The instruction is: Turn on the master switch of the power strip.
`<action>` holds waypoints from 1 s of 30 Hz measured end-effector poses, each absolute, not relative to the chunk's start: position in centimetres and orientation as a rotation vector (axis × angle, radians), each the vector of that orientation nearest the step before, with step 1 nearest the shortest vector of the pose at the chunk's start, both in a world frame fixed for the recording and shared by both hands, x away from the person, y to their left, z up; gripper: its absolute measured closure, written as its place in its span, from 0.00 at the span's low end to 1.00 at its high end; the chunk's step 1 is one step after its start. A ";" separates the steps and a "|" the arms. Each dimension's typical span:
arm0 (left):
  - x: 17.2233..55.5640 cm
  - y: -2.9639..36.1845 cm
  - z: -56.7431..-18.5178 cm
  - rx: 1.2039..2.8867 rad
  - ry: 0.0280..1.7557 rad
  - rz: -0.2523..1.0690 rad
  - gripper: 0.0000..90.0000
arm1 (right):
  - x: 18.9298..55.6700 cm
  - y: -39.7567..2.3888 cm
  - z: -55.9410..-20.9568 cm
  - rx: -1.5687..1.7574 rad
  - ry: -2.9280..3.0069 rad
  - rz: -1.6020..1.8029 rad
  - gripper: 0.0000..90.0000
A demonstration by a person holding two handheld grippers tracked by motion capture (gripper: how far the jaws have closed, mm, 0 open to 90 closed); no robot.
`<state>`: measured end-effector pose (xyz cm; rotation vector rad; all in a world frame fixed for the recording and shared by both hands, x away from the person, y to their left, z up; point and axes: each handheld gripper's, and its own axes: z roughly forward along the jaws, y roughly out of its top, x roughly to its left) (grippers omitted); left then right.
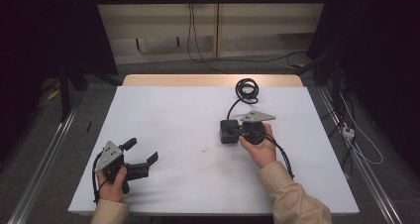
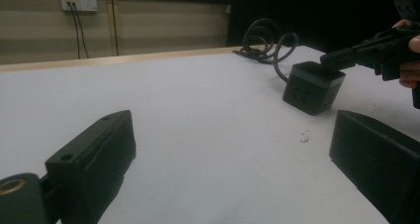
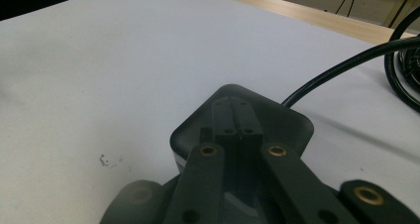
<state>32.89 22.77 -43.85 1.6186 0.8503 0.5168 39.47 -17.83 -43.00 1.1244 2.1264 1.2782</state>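
Observation:
A black cube-shaped power socket [image 1: 225,136] sits right of the middle of the white table [image 1: 173,115]. Its cable runs back to a coil [image 1: 246,90] near the far edge. My right gripper [image 1: 234,130] is shut, jaws pressed together with nothing between them. In the right gripper view its tips [image 3: 236,116] lie over the cube's top [image 3: 289,125]. My left gripper [image 1: 142,150] stands open at the front left, a hand's width of bare table between its jaws [image 2: 233,135]. From there the cube [image 2: 312,87] shows far right under the other gripper [image 2: 341,59].
A small dark speck [image 1: 204,148] marks the table between the two grippers. The coiled cable [image 2: 265,38] lies by the wooden far edge [image 1: 213,80]. Wall outlets with plugged leads [image 2: 79,2] sit behind the table. Metal rails [image 1: 44,159] run along both sides.

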 end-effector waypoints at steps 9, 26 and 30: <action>32.8 22.9 -43.8 1.611 0.856 0.519 0.04 | 39.5 -18.0 -43.1 1.132 2.121 1.294 1.00; 32.8 23.2 -43.8 1.600 0.864 0.527 0.04 | 39.3 -18.7 -42.4 1.129 2.058 1.386 0.94; 32.8 23.1 -43.8 1.602 0.860 0.523 0.04 | 39.1 -18.9 -42.4 1.129 2.059 1.386 0.84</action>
